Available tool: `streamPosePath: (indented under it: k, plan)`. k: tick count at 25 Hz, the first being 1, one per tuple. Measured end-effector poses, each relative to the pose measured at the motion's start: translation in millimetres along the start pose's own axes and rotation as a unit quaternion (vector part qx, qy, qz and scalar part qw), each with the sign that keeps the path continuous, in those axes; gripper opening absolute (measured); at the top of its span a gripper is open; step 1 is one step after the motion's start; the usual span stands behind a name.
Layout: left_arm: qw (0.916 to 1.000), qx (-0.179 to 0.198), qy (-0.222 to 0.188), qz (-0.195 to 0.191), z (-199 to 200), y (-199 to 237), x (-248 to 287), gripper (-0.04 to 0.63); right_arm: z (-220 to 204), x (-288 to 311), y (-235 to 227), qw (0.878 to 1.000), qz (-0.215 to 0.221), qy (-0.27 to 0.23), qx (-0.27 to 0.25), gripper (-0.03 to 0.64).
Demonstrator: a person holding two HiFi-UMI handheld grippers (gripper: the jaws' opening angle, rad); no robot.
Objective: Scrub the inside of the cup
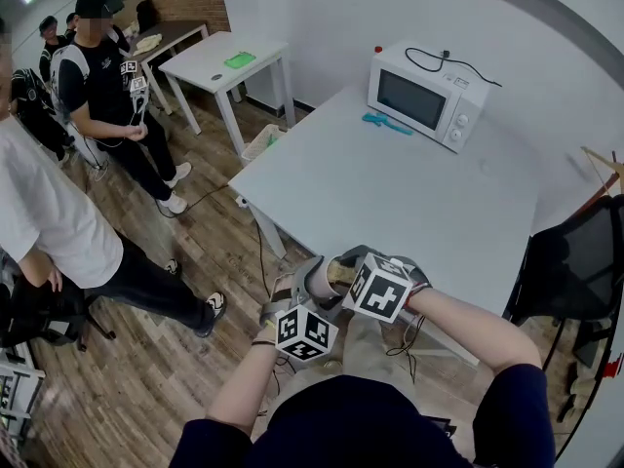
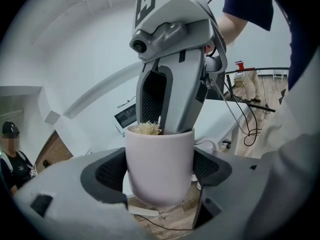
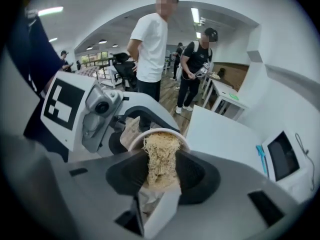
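A pale pink cup (image 2: 160, 164) sits squeezed between the jaws of my left gripper (image 2: 160, 171), which is shut on its sides. In the head view the cup (image 1: 322, 279) is held in the air near my body, off the table's front edge. My right gripper (image 3: 161, 171) is shut on a tan fibrous scrubber (image 3: 160, 156) and its jaws reach down into the cup's mouth (image 3: 159, 134). The scrubber's fibres (image 2: 147, 129) poke above the rim beside the right gripper's fingers (image 2: 172, 91). The two marker cubes (image 1: 380, 288) hide most of the cup from above.
A white table (image 1: 390, 188) lies ahead with a white microwave (image 1: 424, 96) and a teal tool (image 1: 387, 123) at its far side. Several people stand to the left on the wood floor (image 1: 107, 76). A black chair (image 1: 575, 261) is at the right.
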State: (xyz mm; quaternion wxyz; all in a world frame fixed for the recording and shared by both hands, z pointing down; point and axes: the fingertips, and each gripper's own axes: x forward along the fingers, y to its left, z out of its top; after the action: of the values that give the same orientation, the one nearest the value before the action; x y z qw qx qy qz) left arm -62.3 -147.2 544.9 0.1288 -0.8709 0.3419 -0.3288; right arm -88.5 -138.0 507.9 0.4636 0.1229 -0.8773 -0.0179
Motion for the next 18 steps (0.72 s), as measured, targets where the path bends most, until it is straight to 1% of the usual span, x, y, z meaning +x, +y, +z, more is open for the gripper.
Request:
streamPosePath:
  k: [4,7,13,18]
  plan:
    - [0.9999,-0.011,-0.003,-0.006,1.1,-2.9,5.6,0.397,-4.7,0.8,1.6,0.996,0.007,0.012,-0.088,0.16]
    - [0.9998,-0.018,-0.005,-0.011,-0.2,-7.9,9.0,0.397,-9.6,2.3,4.3,0.991,0.01,0.02,-0.129,0.16]
    - [0.9995,-0.028,-0.008,-0.009,2.3,-5.1,10.5,0.397,-11.1,3.2,3.1,0.986,0.008,0.033,-0.166,0.16]
    - [0.9994,-0.031,-0.009,-0.013,2.4,-2.9,17.1,0.397,-12.5,3.2,-3.1,0.983,0.011,0.037,-0.182,0.16]
